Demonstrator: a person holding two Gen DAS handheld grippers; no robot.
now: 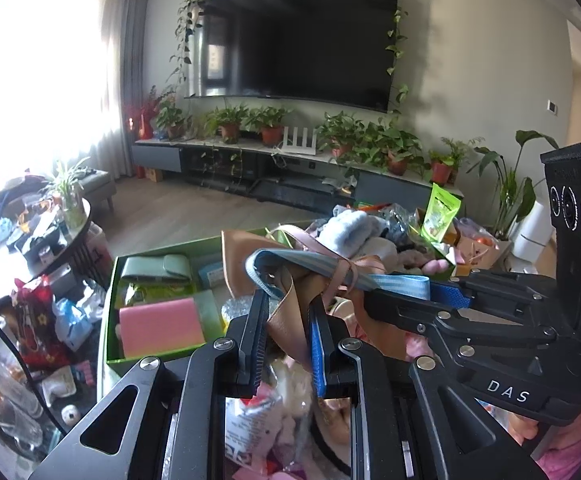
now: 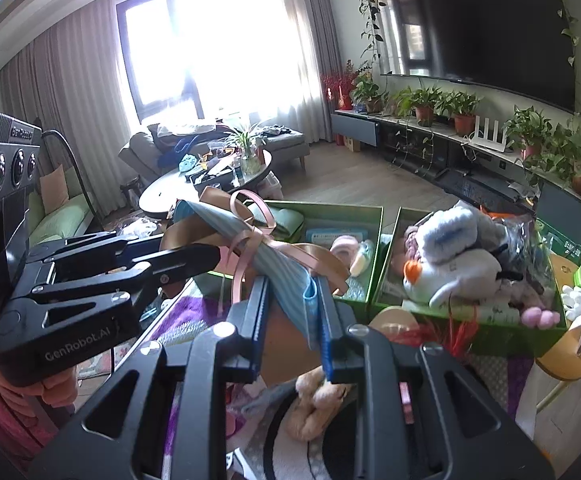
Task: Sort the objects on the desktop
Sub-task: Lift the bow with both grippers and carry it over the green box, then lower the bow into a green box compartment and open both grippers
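**Grippers hold a ribboned bundle above the sorting boxes**

Boxes come first by size: two green ones sit side by side beyond and below the raised grippers. The left green box [image 1: 111,312], ahead and to the left of the left gripper [image 1: 288,312], holds a pink pad [image 1: 161,330] and a grey-green case [image 1: 156,270]. The right green box [image 2: 470,338], ahead and to the right of the right gripper [image 2: 294,308], is packed with soft toys, a grey-and-white plush [image 2: 454,256] uppermost.

Between the two grippers hangs the bundle: a blue striped cloth [image 2: 250,248] tied with a thin pink ribbon [image 2: 250,240], with a wide tan ribbon [image 1: 286,316] trailing from it. The left gripper's jaws stand narrow, clamped on the tan ribbon's hanging end. The right gripper's jaws stand narrow too, pinching the lower end of the blue cloth. In each wrist view the other gripper reaches in from the side, its tips meeting the bundle.

Beneath the right gripper lies a small tan plush [image 2: 314,400].
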